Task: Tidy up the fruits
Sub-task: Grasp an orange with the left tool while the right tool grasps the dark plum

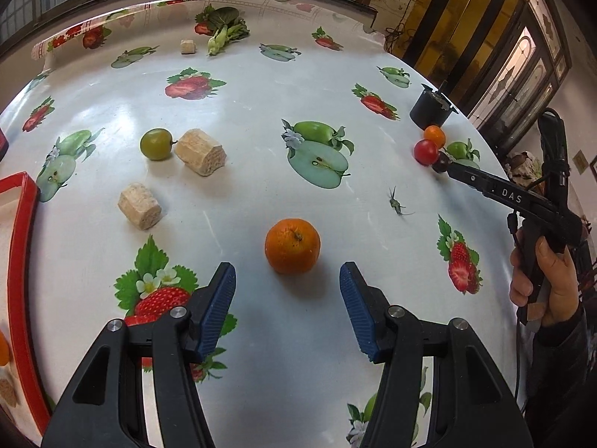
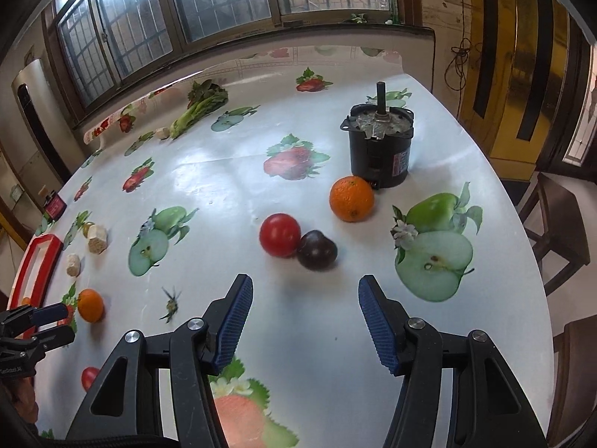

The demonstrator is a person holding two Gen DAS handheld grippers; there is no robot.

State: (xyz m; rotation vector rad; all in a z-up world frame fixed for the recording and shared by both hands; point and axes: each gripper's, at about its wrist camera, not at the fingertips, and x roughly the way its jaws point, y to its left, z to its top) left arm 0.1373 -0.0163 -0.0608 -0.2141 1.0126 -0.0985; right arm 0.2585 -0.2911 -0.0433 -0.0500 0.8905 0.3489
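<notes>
Fruit remains scattered across the counter point(image 1: 242, 119), sorting barely begun: a red tray point(image 1: 22, 261) waits at left. Left gripper point(image 1: 287, 313), jaws spread and empty, faces a mandarin point(image 1: 293, 246); right gripper point(image 2: 306, 321), jaws likewise spread, nears a dark plum point(image 2: 317, 250) touching a red tomato point(image 2: 280, 235).

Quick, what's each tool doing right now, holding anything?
Left tool: open, empty, an orange just ahead.
Right tool: open, empty, a plum ahead.
</notes>
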